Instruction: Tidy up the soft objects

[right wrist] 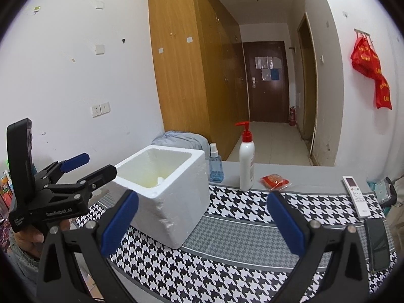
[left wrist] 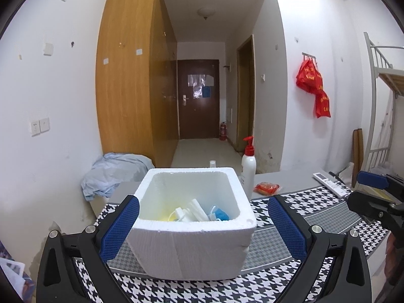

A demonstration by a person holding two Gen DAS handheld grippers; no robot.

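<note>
Foam box (left wrist: 192,224) sits between wide-spread left gripper (left wrist: 202,229), seemingly untouched.

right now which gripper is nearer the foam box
Left. The left gripper is open with its fingers straddling the foam box; the right gripper is also open, off to the box's right over the houndstooth cloth.

Two low wrist views toward the hallway, left nearer, sharing foam box (left wrist: 192,222).
</note>
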